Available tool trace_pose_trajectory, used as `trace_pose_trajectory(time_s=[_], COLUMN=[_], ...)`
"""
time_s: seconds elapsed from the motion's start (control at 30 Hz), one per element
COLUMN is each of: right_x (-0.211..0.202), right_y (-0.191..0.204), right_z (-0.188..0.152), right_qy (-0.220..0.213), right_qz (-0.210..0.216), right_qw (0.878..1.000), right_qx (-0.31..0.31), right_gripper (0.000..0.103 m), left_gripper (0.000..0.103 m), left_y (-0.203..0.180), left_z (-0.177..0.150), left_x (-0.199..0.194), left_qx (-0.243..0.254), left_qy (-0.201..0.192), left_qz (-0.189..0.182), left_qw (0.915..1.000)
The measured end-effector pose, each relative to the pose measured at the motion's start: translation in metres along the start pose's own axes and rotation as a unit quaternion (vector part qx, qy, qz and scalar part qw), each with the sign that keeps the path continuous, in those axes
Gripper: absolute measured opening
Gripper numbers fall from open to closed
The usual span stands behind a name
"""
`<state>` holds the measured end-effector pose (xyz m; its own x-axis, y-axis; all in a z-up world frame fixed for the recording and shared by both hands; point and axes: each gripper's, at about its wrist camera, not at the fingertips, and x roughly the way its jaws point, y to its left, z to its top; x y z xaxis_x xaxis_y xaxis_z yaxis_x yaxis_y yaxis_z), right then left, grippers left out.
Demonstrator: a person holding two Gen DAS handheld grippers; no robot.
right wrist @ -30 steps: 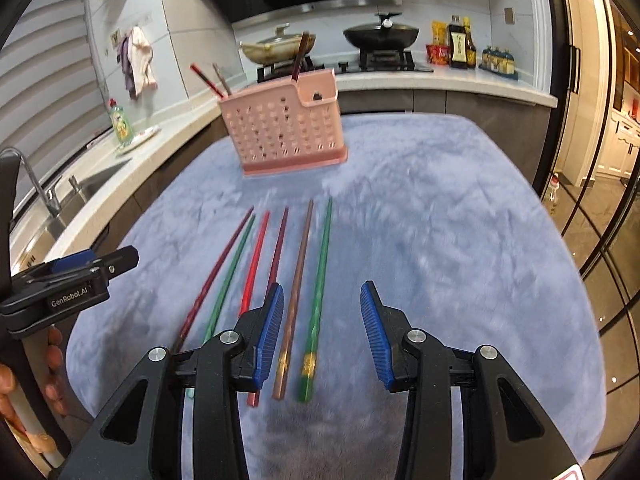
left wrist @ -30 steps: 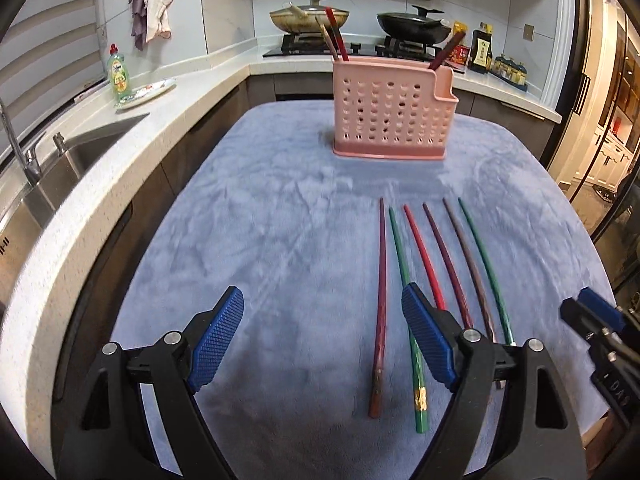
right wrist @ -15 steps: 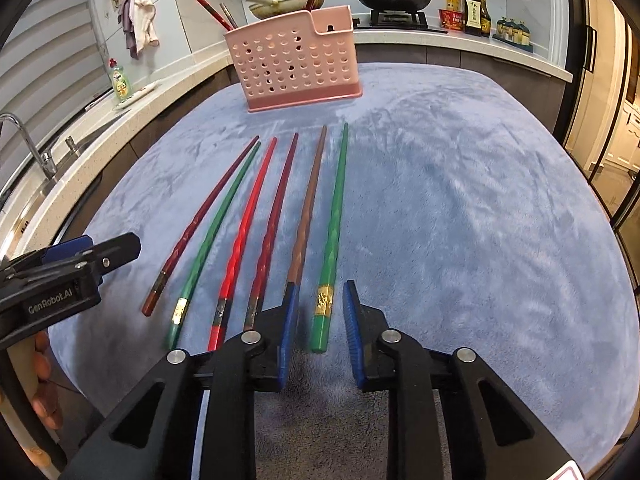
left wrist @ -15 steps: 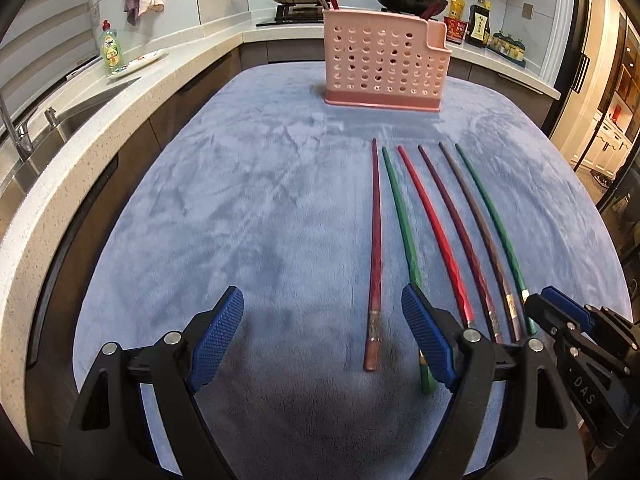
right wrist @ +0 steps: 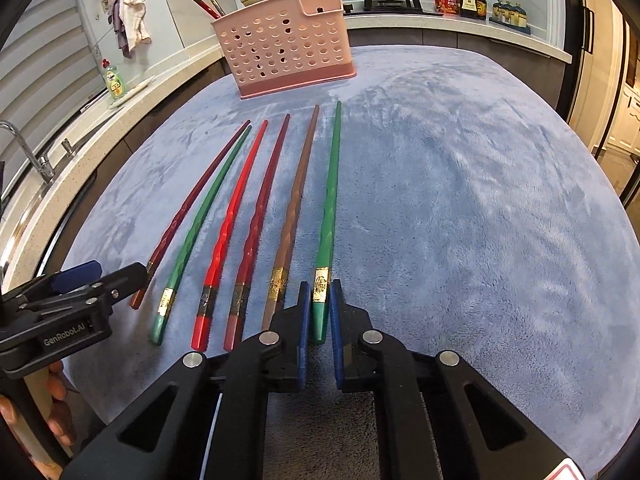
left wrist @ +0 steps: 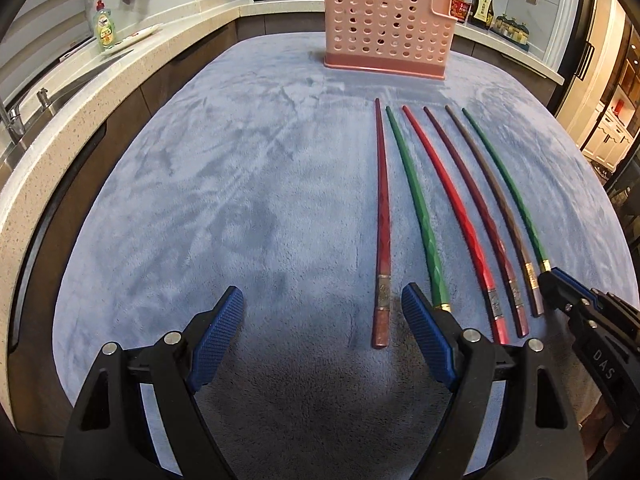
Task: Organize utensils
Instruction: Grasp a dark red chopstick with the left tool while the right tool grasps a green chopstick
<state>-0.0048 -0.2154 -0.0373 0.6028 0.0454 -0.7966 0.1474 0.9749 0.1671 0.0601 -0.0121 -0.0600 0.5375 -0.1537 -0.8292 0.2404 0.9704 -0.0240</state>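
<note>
Right gripper (right wrist: pixel 319 312): jaws drawn narrow, clamped on the thick butt end of the outermost green chopstick (right wrist: pixel 329 216), just below its gold band. Likely gripped at the butt so the thin tip can go first into the holder.

Green chopstick: flat on the blue cloth (right wrist: pixel 460 208), long axis from 6 to 12 o'clock in the right wrist view, tip toward the pink holder (right wrist: pixel 282 50) at about 11 o'clock.

Left gripper (left wrist: pixel 322 332): jaws wide, nothing between them, poised above the cloth beside the dark red chopstick (left wrist: pixel 382 216), whose butt lies at about 1 o'clock.

Remaining chopsticks: five more lie side by side, butts nearest the grippers, tips fanning toward the holder. The holder already contains several sticks.
</note>
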Motion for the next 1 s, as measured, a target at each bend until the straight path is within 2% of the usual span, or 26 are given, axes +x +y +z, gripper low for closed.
trace_pose_trajectory(time_s=[0.4, 0.7, 0.87, 1.0], right_x=[0.0003, 0.0006, -0.0002, -0.0006], right_y=[-0.001, -0.0007, -0.0008, -0.0007], right_z=[-0.0015, -0.0014, -0.0012, -0.0009], right_qy=[-0.003, -0.004, -0.003, -0.003], right_qz=[0.001, 0.001, 0.003, 0.002], right_qw=[1.0, 1.0, 1.0, 1.0], right_qx=[-0.002, -0.003, -0.001, -0.001], right_gripper=[0.008, 0.008, 0.008, 0.007], left_gripper=[0.067, 0.044, 0.02, 0.015], left_y=[-0.0008, -0.004, 0.0024, 0.0054], left_z=[-0.002, -0.0011, 0.002, 0.0031], left_x=[0.0077, 0.0057, 0.0049, 0.0047], left_qx=[0.006, 0.014, 0.005, -0.002], left_qy=[0.004, 0.002, 0.007, 0.009], left_qz=[-0.001, -0.017, -0.032, -0.041], left_qw=[1.0, 0.9998, 0.9994, 0.9991])
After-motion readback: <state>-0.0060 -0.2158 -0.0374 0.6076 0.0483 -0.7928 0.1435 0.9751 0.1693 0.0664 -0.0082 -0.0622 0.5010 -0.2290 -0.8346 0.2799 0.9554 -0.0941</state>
